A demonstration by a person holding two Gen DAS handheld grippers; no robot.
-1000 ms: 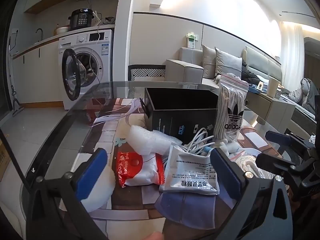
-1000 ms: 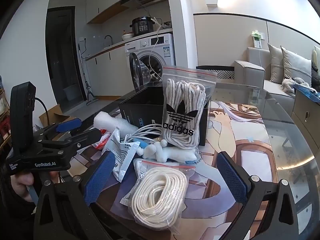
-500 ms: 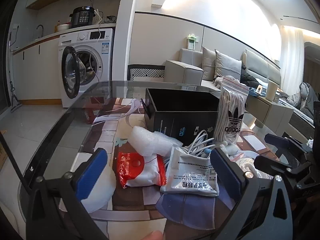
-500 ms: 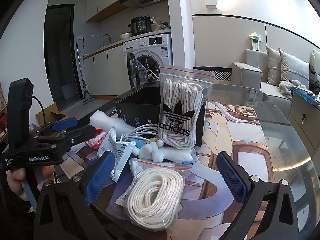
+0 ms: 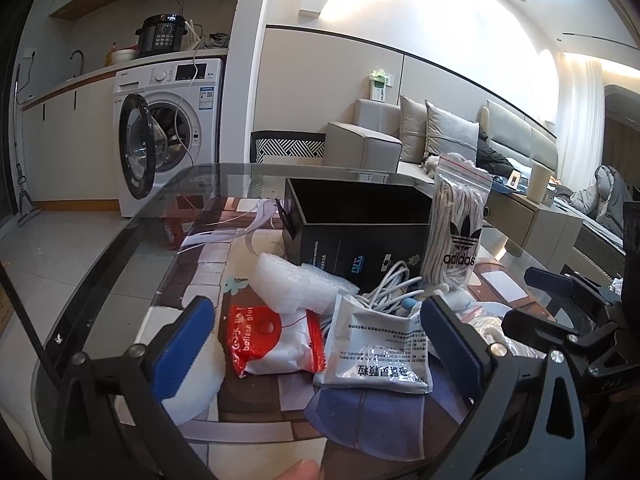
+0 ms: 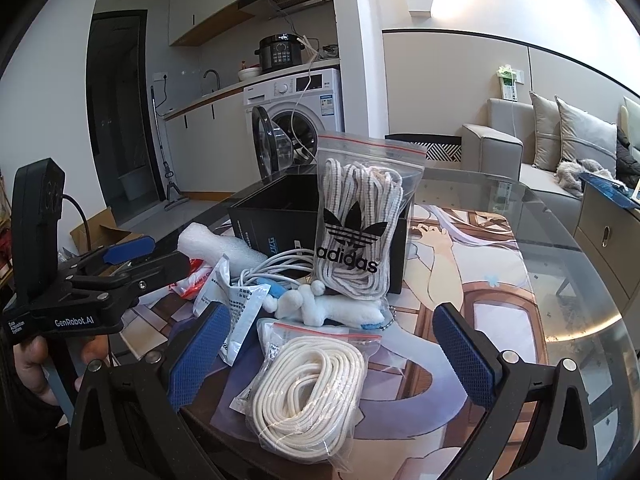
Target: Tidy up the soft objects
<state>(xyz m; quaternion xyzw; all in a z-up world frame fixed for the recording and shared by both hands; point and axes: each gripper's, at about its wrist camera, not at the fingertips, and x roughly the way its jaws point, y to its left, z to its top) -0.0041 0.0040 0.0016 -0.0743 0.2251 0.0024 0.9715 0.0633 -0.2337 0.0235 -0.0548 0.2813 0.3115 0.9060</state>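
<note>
You are holding the left gripper [image 5: 316, 344] low in the frame, jaws spread wide and grasping nothing; its blue pads [image 5: 182, 346] are framing the red packet [image 5: 276, 340] and the grey pouch [image 5: 376, 352] at lower centre. You are holding the right gripper [image 6: 334, 354] the same way, jaws released, pads flanking the cord bag [image 6: 310, 388] at bottom centre without touching it.

In the left view the black box [image 5: 360, 224] is sitting open at mid-frame on the glass table [image 5: 120, 264]. The foam roll [image 5: 296, 284] is lying just in front of the box's left corner, partly over the red packet. The adidas bag [image 5: 456, 232] is standing upright, leaning against the box's right side. The white cable [image 5: 392, 288] is coiling between the foam roll and the adidas bag, partly behind the grey pouch.

In the right view the adidas bag [image 6: 362, 216] is occupying centre frame, leaning on the box [image 6: 276, 216]. The plush toy [image 6: 328, 310] is lying at its foot, touching the top edge of the cord bag. The cable [image 6: 276, 266] and the grey pouch [image 6: 236, 304] are sitting left of the plush. The foam roll [image 6: 216, 246] is showing at centre left, beside the box. Your left gripper [image 6: 132, 264] is appearing at mid-left of this view, your hand [image 6: 32, 360] gripping its handle.

A washer [image 5: 164, 132] is standing with its door open in the upper left of the left view.
</note>
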